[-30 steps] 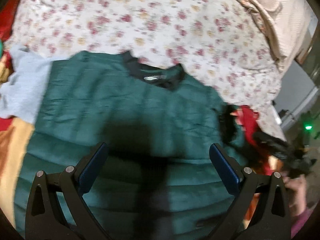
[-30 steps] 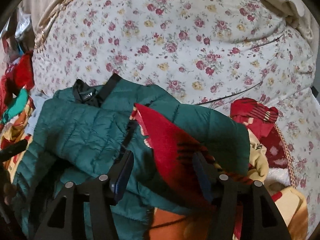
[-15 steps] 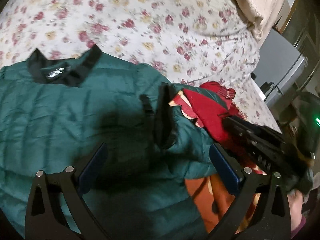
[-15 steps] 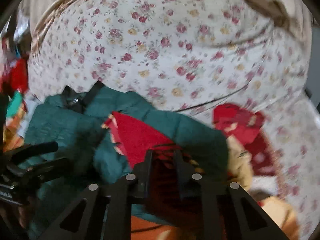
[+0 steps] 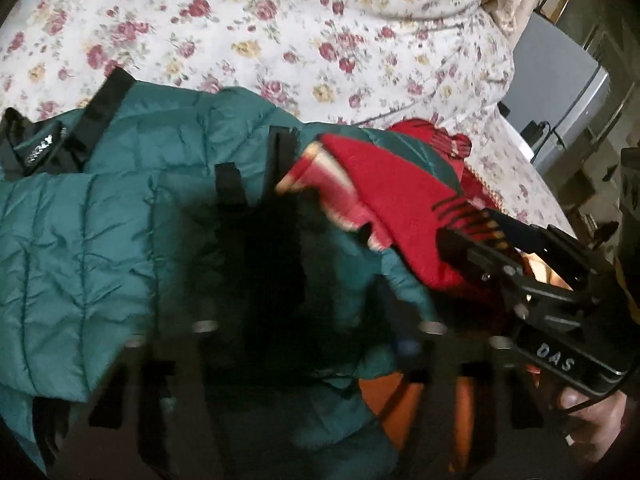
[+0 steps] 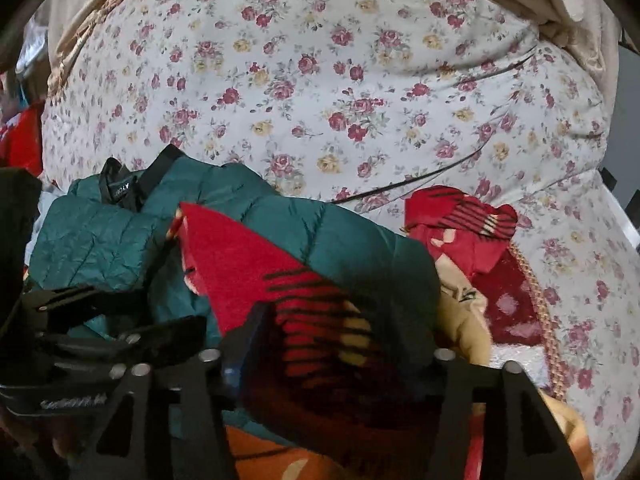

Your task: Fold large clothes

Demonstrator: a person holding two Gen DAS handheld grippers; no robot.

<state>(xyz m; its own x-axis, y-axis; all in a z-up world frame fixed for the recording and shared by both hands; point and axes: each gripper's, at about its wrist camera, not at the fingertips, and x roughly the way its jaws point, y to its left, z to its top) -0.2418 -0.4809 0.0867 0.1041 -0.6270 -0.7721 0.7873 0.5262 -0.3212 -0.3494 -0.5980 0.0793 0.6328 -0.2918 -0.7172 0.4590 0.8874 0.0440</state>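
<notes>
A floral bedspread [image 6: 340,92], white with red and yellow roses, covers the bed and fills the upper half of both wrist views, with a beige quilt [image 6: 568,4] bunched along its far edge. On it lies a dark green quilted puffer jacket [image 5: 80,248], its black collar [image 5: 36,148] toward the far left in the left wrist view and its right side folded inward. A red patterned blanket [image 6: 248,276] with black stripes and cream edging lies partly on top of the jacket's folded part; more of the same red fabric [image 6: 460,224] is heaped just beyond the jacket's right edge.

The right gripper [image 6: 332,364] sits low over the red blanket where it overlaps the jacket, its jaws opening, with red fabric and green jacket cloth between them; the pads do not look pressed on it. A hand [image 5: 596,420] shows below its black frame in the left wrist view.

The left gripper [image 5: 304,332], blurred and in deep shadow, hangs over the jacket's middle, near the folded edge and close beside the right gripper. Its jaws are closing with green jacket cloth between them; whether the pads already pinch the cloth cannot be told.
</notes>
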